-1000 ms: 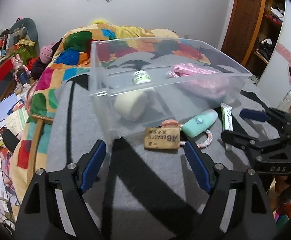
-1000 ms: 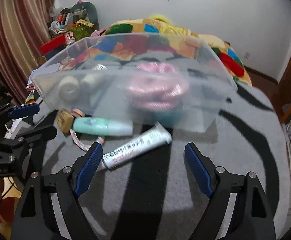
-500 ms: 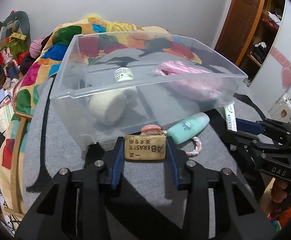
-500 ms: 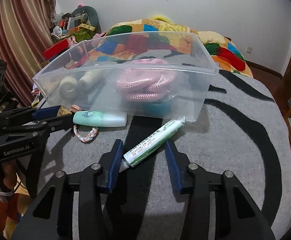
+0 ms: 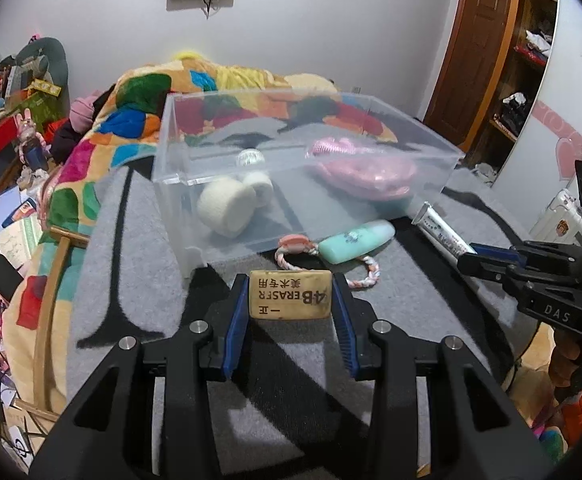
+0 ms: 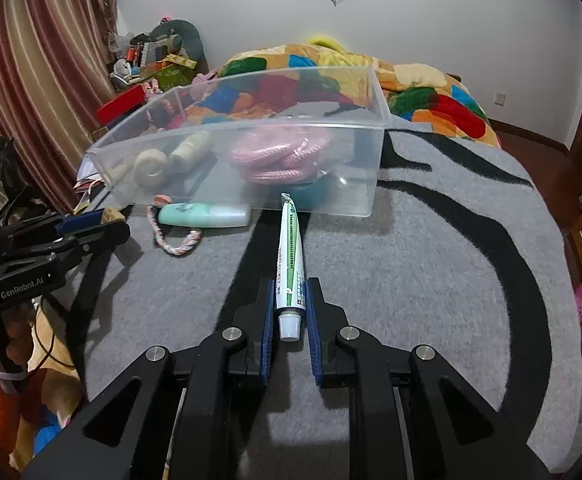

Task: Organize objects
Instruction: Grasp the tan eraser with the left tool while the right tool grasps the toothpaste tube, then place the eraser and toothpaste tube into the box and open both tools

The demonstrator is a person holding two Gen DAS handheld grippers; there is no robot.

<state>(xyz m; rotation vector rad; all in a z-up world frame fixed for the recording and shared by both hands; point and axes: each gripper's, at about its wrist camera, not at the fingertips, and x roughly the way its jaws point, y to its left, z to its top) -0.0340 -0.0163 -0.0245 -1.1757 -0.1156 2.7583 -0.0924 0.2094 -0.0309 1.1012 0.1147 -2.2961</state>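
My left gripper [image 5: 289, 300] is shut on a tan eraser [image 5: 289, 295] marked "4B ERASER", held above the grey rug. My right gripper [image 6: 289, 300] is shut on a white and green tube [image 6: 289, 256] near its cap, the tube pointing toward the clear plastic bin [image 6: 247, 160]. The bin [image 5: 291, 152] holds a pink rope coil [image 6: 279, 152], a white tape roll [image 5: 227, 204] and a small bottle [image 5: 251, 158]. A mint green bottle [image 5: 355, 240] and a braided rope ring [image 5: 331, 260] lie on the rug before the bin.
A grey rug with black stripes [image 6: 431, 260] covers the surface. A colourful quilt [image 5: 151, 112] lies behind the bin. Cluttered shelves [image 5: 15, 92] stand at the left, a wooden door [image 5: 479, 40] at the right.
Both grippers have closed tighter and lifted: the left raised the eraser away from the bin front, the right took the tube and turned it lengthwise toward the bin.
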